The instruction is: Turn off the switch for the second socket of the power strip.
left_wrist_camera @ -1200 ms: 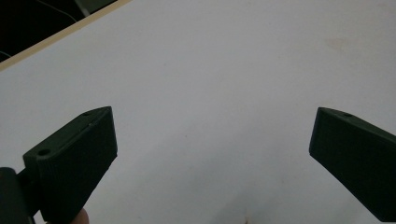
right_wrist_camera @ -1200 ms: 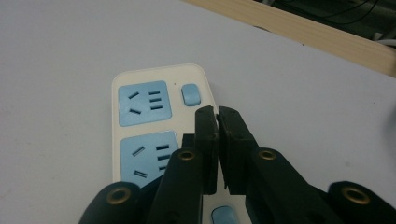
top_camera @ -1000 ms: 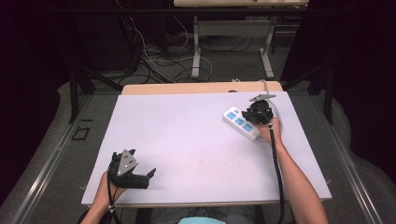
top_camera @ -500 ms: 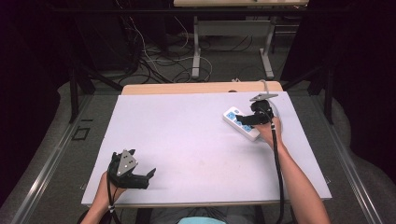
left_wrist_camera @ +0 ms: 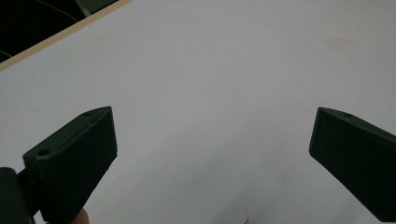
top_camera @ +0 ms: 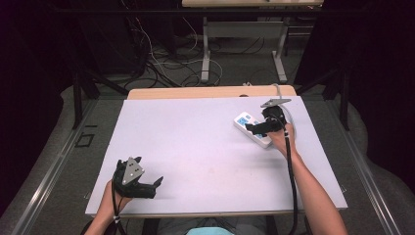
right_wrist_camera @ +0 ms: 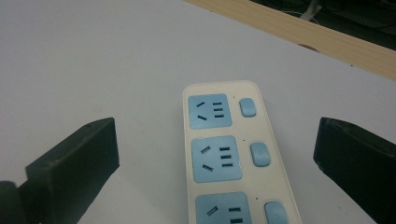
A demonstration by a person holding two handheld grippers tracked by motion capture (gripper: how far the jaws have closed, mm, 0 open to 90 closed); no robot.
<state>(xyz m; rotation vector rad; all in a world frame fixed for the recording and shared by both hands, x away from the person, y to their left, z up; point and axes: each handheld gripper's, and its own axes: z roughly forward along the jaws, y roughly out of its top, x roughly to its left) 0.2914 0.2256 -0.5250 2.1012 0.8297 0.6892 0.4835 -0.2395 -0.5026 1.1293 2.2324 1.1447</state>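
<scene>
The right hand-held gripper [top_camera: 258, 128] hangs over the white power strip [top_camera: 252, 129] near the far right part of the desk [top_camera: 195, 147], its jaws having just swung wide apart; they stand clear on either side of the strip and press on nothing. In the right gripper view the power strip lies flat between those jaws, pale blue sockets [right_wrist_camera: 216, 158] in a row with a blue switch [right_wrist_camera: 260, 154] beside each. The person's right hand [top_camera: 281, 137] holds that gripper from behind, a black cable [top_camera: 292, 181] trailing back along the forearm. At the near left corner the left hand-held gripper [top_camera: 149, 188] sits low over bare desk, jaws spread wide and empty. A wooden edge [top_camera: 205, 92] shows along the desk's far side
</scene>
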